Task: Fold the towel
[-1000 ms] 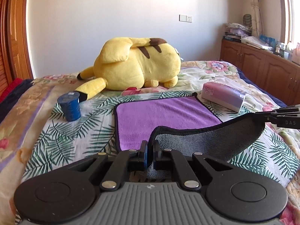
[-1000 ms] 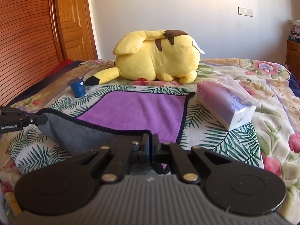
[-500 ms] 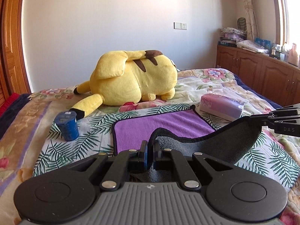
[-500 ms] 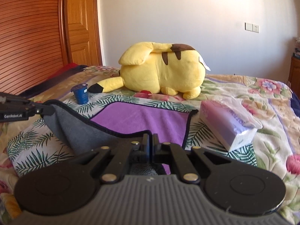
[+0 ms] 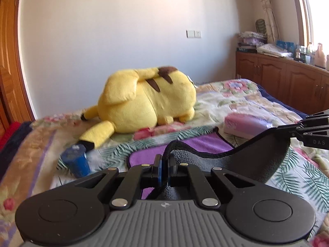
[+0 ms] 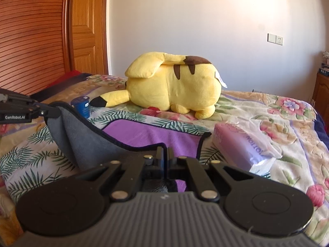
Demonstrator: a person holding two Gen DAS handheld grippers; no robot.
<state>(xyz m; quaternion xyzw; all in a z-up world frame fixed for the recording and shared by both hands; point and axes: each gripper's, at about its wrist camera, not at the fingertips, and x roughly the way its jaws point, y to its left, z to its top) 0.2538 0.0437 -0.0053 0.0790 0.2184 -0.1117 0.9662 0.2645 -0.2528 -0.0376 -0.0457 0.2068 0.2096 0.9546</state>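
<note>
Purple towel (image 6: 152, 135) lying crosswise, near edge raised; left gripper (image 5: 163, 169), right gripper (image 6: 166, 160) clamped on corners

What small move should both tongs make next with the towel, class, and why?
Probably carry both held corners forward and lower them onto the far edge. The left tongs and right tongs each pinch a near corner of the towel, lifted grey side up, while its far purple half lies flat on the bed.

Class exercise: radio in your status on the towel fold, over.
Left tongs and right tongs both shut on towel near corners, edge lifted. Tissue pack and blue cup flank it, off the cloth.
</note>
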